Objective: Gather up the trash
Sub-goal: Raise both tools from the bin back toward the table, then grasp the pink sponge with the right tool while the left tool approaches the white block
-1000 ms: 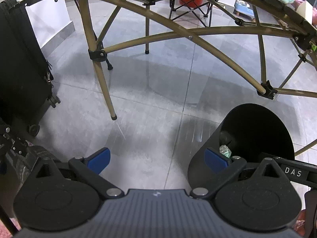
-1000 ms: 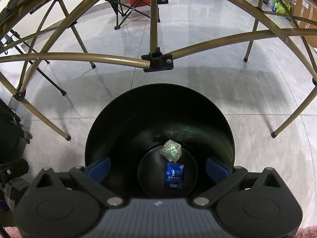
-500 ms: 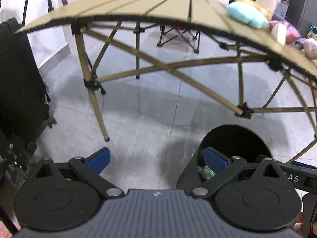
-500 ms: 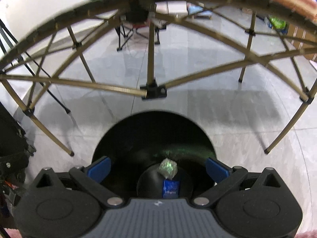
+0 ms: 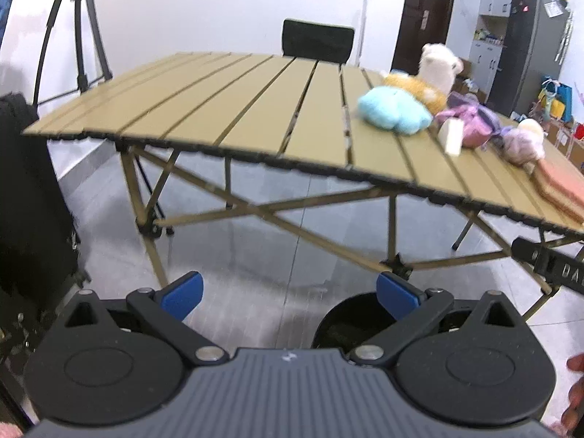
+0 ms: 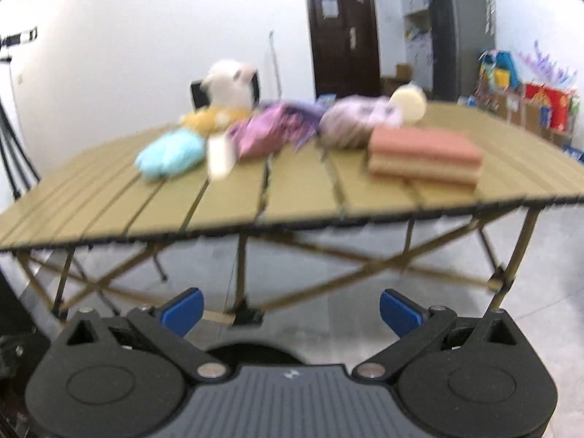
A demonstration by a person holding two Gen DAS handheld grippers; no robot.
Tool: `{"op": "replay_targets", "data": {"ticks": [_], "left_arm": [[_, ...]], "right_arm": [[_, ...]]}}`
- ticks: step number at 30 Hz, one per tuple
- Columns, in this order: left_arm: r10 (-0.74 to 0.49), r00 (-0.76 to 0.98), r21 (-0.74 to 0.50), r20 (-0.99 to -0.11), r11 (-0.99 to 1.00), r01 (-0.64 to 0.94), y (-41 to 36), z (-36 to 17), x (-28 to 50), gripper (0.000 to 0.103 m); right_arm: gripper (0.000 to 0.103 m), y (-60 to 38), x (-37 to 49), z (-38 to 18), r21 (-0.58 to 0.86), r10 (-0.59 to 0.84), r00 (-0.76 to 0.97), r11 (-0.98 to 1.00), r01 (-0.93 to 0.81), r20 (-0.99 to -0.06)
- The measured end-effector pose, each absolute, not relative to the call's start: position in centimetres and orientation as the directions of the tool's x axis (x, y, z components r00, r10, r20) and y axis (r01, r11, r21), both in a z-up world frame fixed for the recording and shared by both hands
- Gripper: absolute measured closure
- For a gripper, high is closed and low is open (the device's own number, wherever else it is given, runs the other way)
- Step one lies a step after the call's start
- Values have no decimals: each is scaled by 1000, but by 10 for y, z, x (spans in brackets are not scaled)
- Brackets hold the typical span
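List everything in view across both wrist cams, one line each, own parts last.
folding table: 1, tan slats, centre, on crossed legs
plush toys: several, light blue, white-and-yellow, purple, in a cluster on the table's far right part
folded cloth: 1 stack, pink-orange, table's right near edge
bin: 1, black, on the floor below the table's near edge
chair: 1, black, behind the table
tripod: 1, black, left by the wall
fridge: 1, dark grey, far right
door: 1, dark brown, back wall
left gripper: 1, black with blue pads, open, empty
right gripper: 1, same, open, empty
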State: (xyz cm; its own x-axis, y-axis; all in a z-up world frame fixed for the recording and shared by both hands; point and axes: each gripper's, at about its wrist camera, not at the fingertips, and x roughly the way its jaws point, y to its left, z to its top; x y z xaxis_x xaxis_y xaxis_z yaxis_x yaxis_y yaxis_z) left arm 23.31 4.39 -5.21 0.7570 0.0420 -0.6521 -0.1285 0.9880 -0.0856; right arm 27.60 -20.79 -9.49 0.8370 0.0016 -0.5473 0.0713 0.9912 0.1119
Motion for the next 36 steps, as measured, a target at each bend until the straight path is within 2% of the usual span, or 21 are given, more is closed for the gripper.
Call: {"op": "replay_targets", "data": {"ticks": [14,36], "left_arm": [[-2,815,-104,-580,992,-72,12,-16,270,0],[-61,816,-103,-575,995,1,-18,-2,339,0]], "right_arm": [[0,-261,303,-60,44,-140,930,985,164,-341],[0,-287,368,-75,-40,-270,891,961,275,-365]]}}
